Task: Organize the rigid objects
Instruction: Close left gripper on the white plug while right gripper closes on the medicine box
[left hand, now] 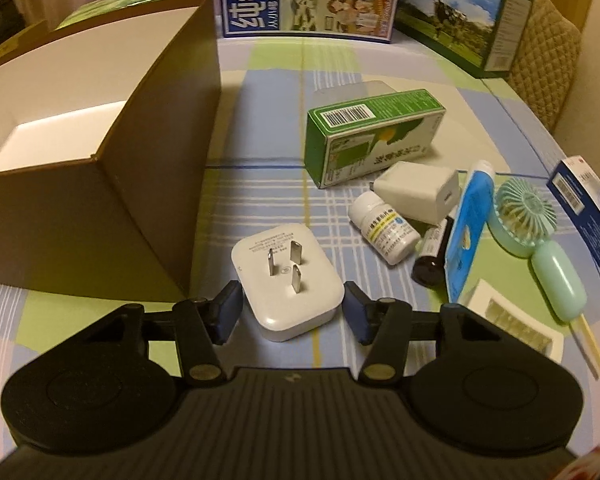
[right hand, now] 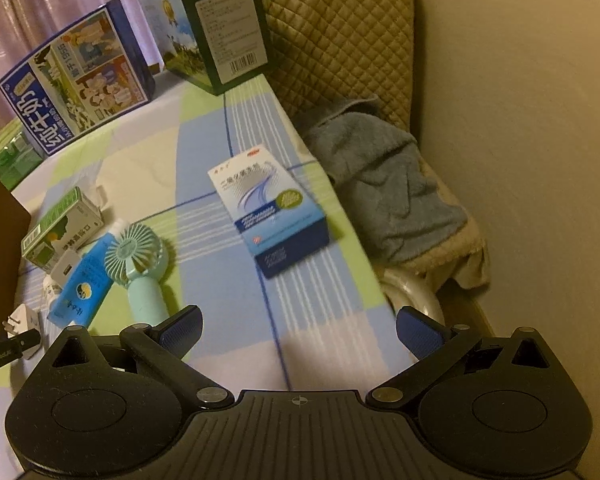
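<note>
The left hand-held gripper [left hand: 292,314] straddles a white plug adapter [left hand: 288,280] lying prongs-up on the table [left hand: 268,184]; its blue pads [left hand: 226,312] sit just beside the adapter's sides, the left one seemingly at the casing, the right with a sliver of gap, so the jaws are not clearly clamped. An open brown cardboard box [left hand: 112,184] with a white interior stands just left of the adapter. The right hand-held gripper [right hand: 298,334] hangs with its jaws wide apart and nothing between them, over the checked cloth short of a blue-and-white medicine box [right hand: 274,216].

Only the left view shows the box's inside, a white pill bottle [left hand: 382,230], a white charger cube [left hand: 418,192] and a dark vial [left hand: 430,258]. Only the right view shows a quilted chair [right hand: 340,40] with a grey towel [right hand: 380,188]. Both show the green carton [left hand: 372,136], the mint handheld fan [left hand: 540,236] and a blue tube [left hand: 470,232]
</note>
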{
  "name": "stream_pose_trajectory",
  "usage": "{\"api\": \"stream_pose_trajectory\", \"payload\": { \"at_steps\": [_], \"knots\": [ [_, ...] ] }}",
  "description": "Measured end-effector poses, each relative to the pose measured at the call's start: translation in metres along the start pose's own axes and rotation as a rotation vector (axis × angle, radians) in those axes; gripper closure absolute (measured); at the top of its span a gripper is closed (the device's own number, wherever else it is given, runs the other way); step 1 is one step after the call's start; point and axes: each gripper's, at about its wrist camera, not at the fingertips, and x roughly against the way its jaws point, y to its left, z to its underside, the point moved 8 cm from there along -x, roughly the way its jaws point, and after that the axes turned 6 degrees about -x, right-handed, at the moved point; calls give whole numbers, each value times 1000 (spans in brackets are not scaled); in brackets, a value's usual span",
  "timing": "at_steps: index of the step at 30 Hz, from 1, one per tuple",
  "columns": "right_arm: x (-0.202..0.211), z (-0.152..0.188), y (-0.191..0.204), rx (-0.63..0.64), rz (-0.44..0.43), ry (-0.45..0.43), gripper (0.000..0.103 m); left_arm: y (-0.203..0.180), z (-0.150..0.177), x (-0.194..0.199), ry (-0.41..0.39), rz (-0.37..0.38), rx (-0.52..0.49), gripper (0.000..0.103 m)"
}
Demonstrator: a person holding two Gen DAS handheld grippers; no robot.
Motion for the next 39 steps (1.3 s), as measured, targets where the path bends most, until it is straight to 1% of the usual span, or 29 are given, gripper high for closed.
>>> {"api": "stream_pose_trajectory", "payload": {
  "at_steps": [4,6,10,17,22,25,26,27,29,31,34,36,37,39],
  "knots": [
    [-4,-9,-8,32,-18,3,2,2,-4,-4,2,-37,56,51],
    [-6,-14,-10,46,-26,3,2,2,-6,-7,3,-51,69,50],
    [-11,-23,-10,90,-60,3,2,0,-6,-7,-10,-81,67,55],
    [-27,-44,10,242,-149,-9,2,-1,8,2,-15,-102,49,56],
    [-51,-59,30,371,-191,1,2,5,24,14,-5,-123,64,56],
    [-68,-63,37,432,-201,16,2,13,35,23,4,-141,95,56],
    [-72,-64,38,448,-201,22,5,16,39,26,6,-148,106,56],
    [-77,-64,39,464,-203,32,11,19,43,30,8,-157,117,56],
    [-88,-64,42,489,-207,58,17,25,48,37,6,-172,131,56],
    [-97,-66,42,499,-207,72,18,31,54,44,6,-189,143,57],
    [-105,-69,45,511,-210,89,22,37,60,51,4,-205,163,57],
    [-111,-68,45,515,-212,108,29,39,63,54,5,-208,170,57],
    [-114,-67,45,519,-212,118,31,39,65,54,7,-210,173,57],
    [-116,-65,43,530,-197,129,41,39,68,56,9,-208,184,57]
  ]
}}
